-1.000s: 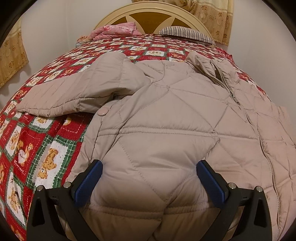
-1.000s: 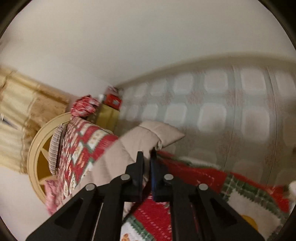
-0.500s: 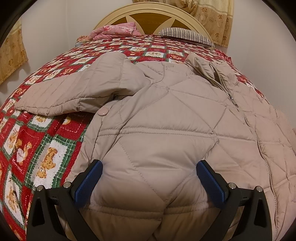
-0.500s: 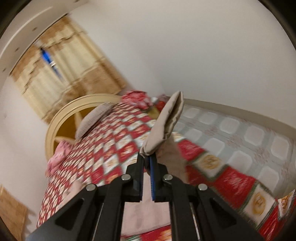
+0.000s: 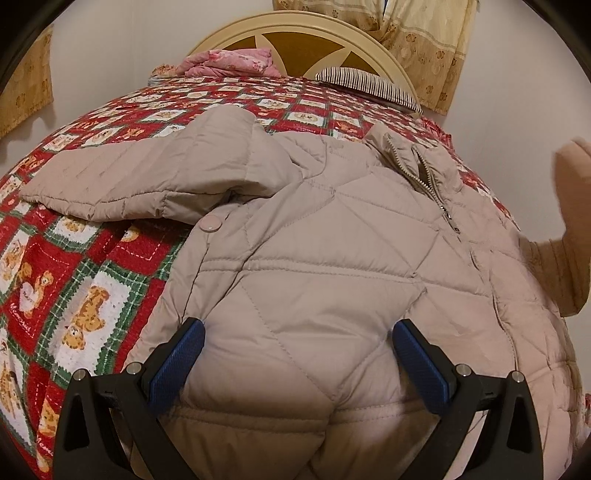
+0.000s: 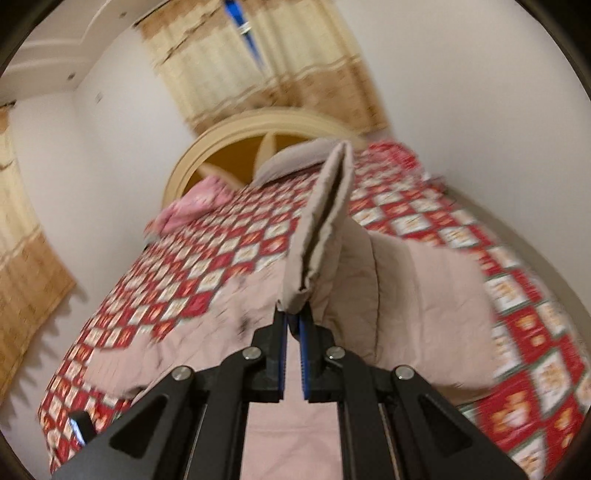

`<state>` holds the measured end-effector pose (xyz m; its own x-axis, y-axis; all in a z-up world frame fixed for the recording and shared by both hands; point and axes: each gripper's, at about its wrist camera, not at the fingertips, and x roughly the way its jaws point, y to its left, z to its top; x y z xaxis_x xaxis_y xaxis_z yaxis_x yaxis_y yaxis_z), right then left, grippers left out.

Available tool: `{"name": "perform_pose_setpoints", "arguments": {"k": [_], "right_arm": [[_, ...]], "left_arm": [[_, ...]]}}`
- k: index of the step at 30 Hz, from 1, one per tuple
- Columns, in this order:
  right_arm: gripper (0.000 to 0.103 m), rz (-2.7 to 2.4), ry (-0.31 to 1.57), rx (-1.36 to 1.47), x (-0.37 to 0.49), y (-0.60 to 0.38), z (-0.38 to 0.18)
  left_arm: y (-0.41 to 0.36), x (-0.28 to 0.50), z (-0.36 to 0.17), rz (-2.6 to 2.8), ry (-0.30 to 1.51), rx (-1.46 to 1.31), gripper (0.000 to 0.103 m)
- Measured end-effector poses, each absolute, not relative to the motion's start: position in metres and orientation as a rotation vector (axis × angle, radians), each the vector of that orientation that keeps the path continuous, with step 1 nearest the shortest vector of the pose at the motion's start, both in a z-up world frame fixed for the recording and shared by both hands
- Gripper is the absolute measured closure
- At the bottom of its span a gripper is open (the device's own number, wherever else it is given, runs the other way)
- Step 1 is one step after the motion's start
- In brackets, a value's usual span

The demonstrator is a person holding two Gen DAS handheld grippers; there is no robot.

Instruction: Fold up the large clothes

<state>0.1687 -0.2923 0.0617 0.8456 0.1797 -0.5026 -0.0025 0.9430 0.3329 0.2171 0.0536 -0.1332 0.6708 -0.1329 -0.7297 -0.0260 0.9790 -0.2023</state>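
Note:
A beige quilted jacket [image 5: 314,266] lies spread on the bed's red patchwork blanket [image 5: 85,280], zip and collar [image 5: 417,162] toward the headboard. Its left sleeve [image 5: 140,184] stretches out across the blanket. My left gripper [image 5: 299,354] stands open low on the jacket, the puffy fabric bulging between its blue pads [image 5: 177,365]. My right gripper [image 6: 293,325] is shut on the cuff of the other sleeve [image 6: 328,221], held up above the jacket body [image 6: 417,295]. That raised sleeve [image 5: 572,192] shows at the right edge of the left wrist view.
A pink cloth [image 5: 229,62] and a striped pillow [image 5: 369,86] lie by the cream headboard [image 5: 295,29]. Yellow curtains [image 6: 258,66] hang behind it and on the left wall [image 5: 22,96]. White walls stand close on the bed's right side.
My right gripper has swung up and rolled, carrying the sleeve cuff from the bed's side over the jacket. The raised sleeve has come into the left wrist view. My left gripper stays put.

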Motion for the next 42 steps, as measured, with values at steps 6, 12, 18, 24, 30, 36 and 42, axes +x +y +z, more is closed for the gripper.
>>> {"name": "perform_pose_setpoints", "arguments": {"k": [6, 12, 18, 24, 30, 36, 42], "right_arm": [[0.094, 0.226, 0.679, 0.313, 0.198, -0.207, 0.0], [0.09, 0.345, 0.786, 0.368, 0.205, -0.156, -0.047], [0.032, 0.467, 0.827, 0.472, 0.204, -0.151, -0.05], [0.05, 0.47, 0.681, 0.497, 0.176, -0.19, -0.008], [0.081, 0.033, 0.754, 0.346, 0.185, -0.243, -0.028], [0.081, 0.064, 0.903, 0.433, 0.209, -0.227, -0.094], [0.078, 0.218, 0.929, 0.32, 0.215, -0.177, -0.087]], "left_arm": [[0.057, 0.217, -0.133, -0.072, 0.829, -0.222, 0.001], [0.058, 0.217, -0.133, -0.078, 0.824, -0.233, 0.001], [0.058, 0.216, -0.133, -0.079, 0.824, -0.234, 0.001], [0.057, 0.216, -0.133, -0.078, 0.825, -0.233, 0.001], [0.058, 0.216, -0.133, -0.078, 0.825, -0.233, 0.001], [0.057, 0.217, -0.132, -0.073, 0.828, -0.224, 0.001], [0.038, 0.218, -0.1, -0.12, 0.819, -0.115, 0.001]]}}
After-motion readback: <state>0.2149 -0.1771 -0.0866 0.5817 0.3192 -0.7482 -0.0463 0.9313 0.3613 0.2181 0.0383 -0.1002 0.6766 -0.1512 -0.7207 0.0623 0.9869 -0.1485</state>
